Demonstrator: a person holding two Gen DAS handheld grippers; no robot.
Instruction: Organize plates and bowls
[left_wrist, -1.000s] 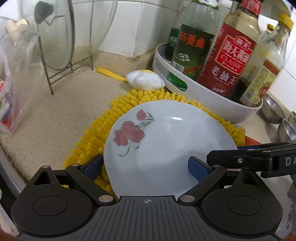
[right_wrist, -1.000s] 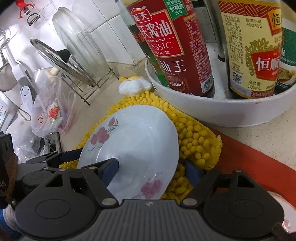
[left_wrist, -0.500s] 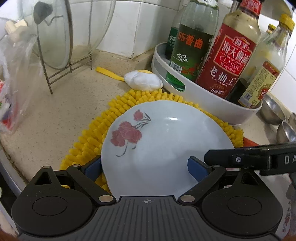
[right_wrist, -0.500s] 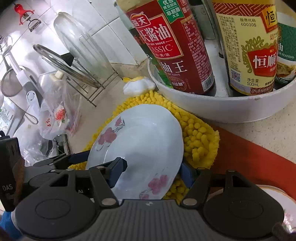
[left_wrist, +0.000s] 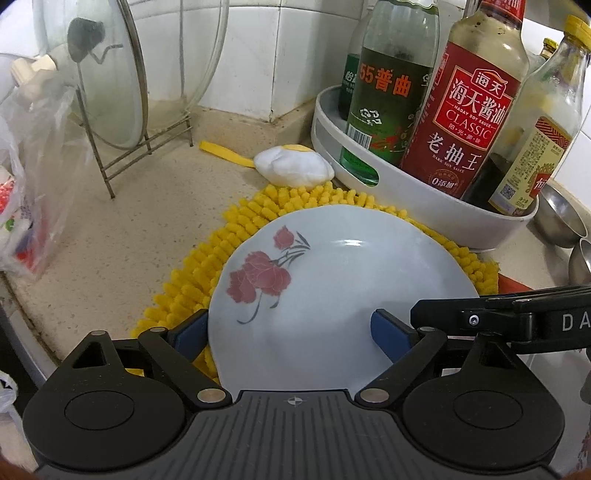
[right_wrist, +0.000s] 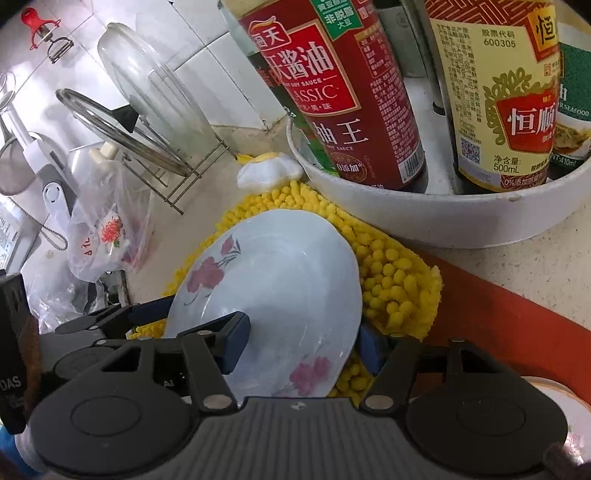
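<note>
The flowered plate (left_wrist: 332, 295) lies tilted on the yellow mat (left_wrist: 236, 236), near the tabletop's front edge. Left tongs (left_wrist: 291, 328) straddle its rim, wide and closing; right tongs (right_wrist: 299, 339) are closing across its near-right rim. Clamp squarely before lifting

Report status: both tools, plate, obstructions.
Left tool open, straddling floral plate. Right tool closing over plate rim, no clamp yet. Bottle tray close behind plate.

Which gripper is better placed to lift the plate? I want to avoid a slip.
Right gripper: its closing jaws straddle the plate rim, one finger above, one below. The left gripper stands wide across the plate.
</note>
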